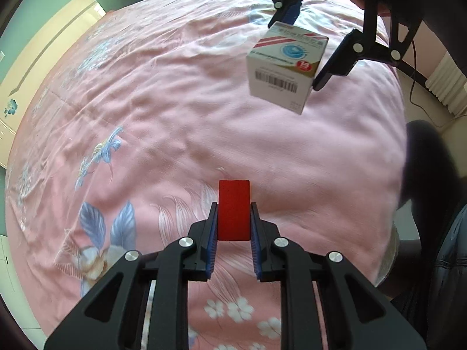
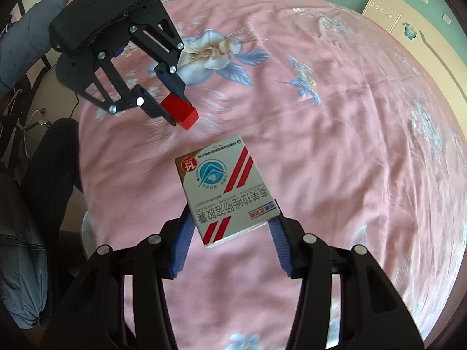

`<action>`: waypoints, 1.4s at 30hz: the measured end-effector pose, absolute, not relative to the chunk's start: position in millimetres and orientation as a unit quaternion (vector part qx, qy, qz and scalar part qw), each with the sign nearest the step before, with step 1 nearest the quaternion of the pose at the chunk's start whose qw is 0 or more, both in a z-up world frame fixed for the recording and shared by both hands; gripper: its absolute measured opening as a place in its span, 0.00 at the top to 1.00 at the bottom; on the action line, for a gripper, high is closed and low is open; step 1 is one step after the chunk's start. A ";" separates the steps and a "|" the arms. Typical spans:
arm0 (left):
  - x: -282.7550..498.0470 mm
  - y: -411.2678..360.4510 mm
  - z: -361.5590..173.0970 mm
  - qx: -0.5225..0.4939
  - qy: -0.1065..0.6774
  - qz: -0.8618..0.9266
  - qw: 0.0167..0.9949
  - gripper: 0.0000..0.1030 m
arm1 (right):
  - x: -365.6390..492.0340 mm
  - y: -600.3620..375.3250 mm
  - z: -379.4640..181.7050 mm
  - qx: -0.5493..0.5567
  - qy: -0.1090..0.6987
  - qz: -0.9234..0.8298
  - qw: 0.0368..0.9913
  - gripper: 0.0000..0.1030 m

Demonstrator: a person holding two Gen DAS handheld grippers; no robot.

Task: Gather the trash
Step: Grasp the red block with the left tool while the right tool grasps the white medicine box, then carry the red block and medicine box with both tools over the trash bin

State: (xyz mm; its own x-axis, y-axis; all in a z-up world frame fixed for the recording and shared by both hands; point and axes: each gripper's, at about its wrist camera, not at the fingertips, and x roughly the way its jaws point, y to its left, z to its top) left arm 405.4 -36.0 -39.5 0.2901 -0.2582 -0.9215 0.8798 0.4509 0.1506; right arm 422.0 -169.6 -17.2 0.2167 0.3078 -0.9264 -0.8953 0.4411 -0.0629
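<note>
The left gripper (image 1: 233,221) clamps a red block (image 1: 234,208) and the right gripper (image 2: 230,233) clamps a medicine box (image 2: 226,195) above the bed (image 1: 175,116).

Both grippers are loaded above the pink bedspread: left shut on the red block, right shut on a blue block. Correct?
Not quite. The right gripper is shut on a white medicine box with red stripes, not a blue block; the right wrist view shows it between the blue pads. The rest holds: the left gripper is shut on the red block, above the pink bedspread.
</note>
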 end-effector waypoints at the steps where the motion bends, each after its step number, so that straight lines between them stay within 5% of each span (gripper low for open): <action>1: 401.4 -35.9 -37.0 0.348 0.446 -0.393 0.725 0.78 | 413.4 -170.3 -14.8 -0.322 0.461 0.421 0.712 0.51; 42: 200.6 -23.7 -39.9 0.368 0.430 -0.428 0.705 0.78 | 191.5 -143.2 -15.2 -0.382 0.435 0.439 0.687 0.51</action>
State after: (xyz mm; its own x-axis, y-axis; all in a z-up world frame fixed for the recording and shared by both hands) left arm 200.6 -23.7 -39.9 0.2646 -0.2871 -0.9206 0.9196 0.3626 0.1512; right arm 191.5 -143.2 -15.2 0.2361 0.2719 -0.9329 -0.9359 0.3220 -0.1430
